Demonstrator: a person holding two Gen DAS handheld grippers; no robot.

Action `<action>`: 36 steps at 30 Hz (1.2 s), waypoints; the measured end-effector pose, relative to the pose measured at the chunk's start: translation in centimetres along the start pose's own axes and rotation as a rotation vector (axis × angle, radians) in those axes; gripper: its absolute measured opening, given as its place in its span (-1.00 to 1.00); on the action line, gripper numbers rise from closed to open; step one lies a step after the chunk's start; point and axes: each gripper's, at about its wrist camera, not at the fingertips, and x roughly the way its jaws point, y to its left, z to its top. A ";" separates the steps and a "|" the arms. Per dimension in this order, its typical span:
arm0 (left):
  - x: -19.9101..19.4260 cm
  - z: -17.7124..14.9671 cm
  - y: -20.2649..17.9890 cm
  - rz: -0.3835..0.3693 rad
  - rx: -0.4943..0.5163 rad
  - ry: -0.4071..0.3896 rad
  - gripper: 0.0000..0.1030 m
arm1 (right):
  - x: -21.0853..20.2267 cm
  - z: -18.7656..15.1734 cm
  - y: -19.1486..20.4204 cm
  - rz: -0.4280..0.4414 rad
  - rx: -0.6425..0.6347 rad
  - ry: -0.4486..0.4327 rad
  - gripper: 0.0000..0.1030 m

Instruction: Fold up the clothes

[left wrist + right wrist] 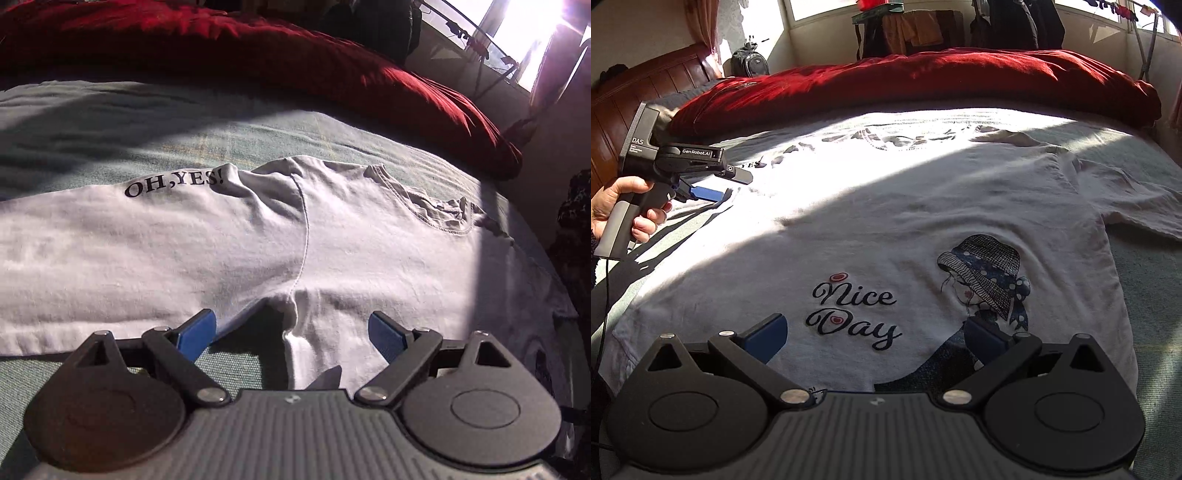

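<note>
White T-shirt (886, 229) lies flat, print up, on bed (1145, 280), red duvet (923, 81) behind. Left tool (291, 334) wide open, empty, low over armpit seam by sleeve. Right tool (875, 338) wide open, empty, over "Nice Day" print.

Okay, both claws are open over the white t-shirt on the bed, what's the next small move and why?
Probably lower the left claw and close it on the bunched sleeve seam of the white t-shirt just ahead of it. Both claws are open and hold nothing, the shirt lies spread flat, print side up, and that raised ridge sits between the left claw's blue fingers, an easy first grip for folding.
</note>
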 end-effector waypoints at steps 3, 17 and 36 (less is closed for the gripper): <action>-1.6 0.5 -0.8 0.007 0.017 -0.024 0.74 | -0.6 0.0 0.3 -0.007 -0.008 -0.002 1.00; 0.6 -0.3 -2.8 0.047 0.017 0.012 0.77 | -4.6 -0.7 0.4 -0.060 -0.028 -0.036 1.00; -6.8 -15.6 -15.1 0.094 0.461 0.004 0.80 | -2.7 -5.7 -2.6 -0.078 0.033 0.032 1.00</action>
